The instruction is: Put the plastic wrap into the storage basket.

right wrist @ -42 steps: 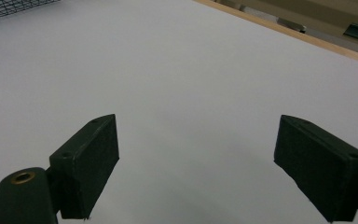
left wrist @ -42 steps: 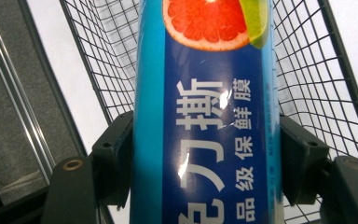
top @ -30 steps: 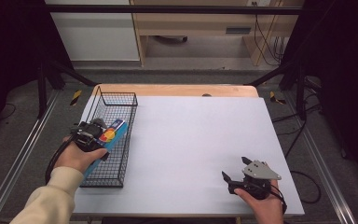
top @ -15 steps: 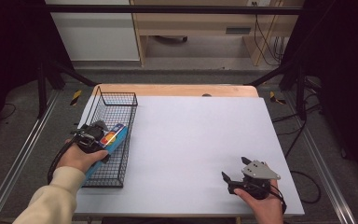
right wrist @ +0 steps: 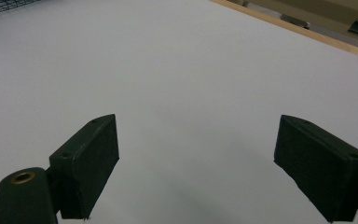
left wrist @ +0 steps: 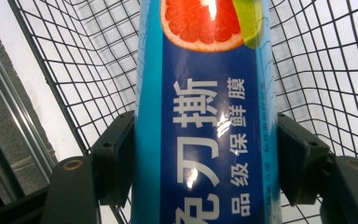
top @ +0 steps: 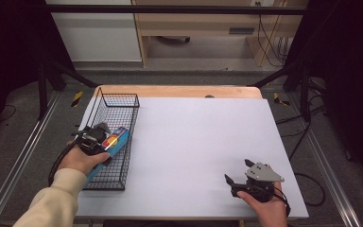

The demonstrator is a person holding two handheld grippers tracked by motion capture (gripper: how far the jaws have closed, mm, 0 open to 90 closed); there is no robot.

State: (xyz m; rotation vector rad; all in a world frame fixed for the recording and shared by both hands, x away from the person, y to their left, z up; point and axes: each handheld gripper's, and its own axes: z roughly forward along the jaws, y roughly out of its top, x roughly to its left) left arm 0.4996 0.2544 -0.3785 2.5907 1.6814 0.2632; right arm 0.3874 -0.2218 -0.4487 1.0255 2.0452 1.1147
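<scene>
My left gripper (top: 108,138) is shut on a long blue box (top: 116,140) printed with a cut grapefruit and white characters. It holds the box over the black wire basket (top: 119,96) at the table's left side. In the left gripper view the box (left wrist: 209,130) runs up between both black pads (left wrist: 116,154), with basket mesh behind it. My right gripper (top: 237,171) rests near the front right of the white table, open. Nothing sits between its jaws (right wrist: 196,163), just bare tabletop.
The white table top (top: 203,137) stretches between the basket and the right hand. A wooden strip (top: 179,91) runs along its far edge. Metal rails flank the table, and cables lie on the floor at the right.
</scene>
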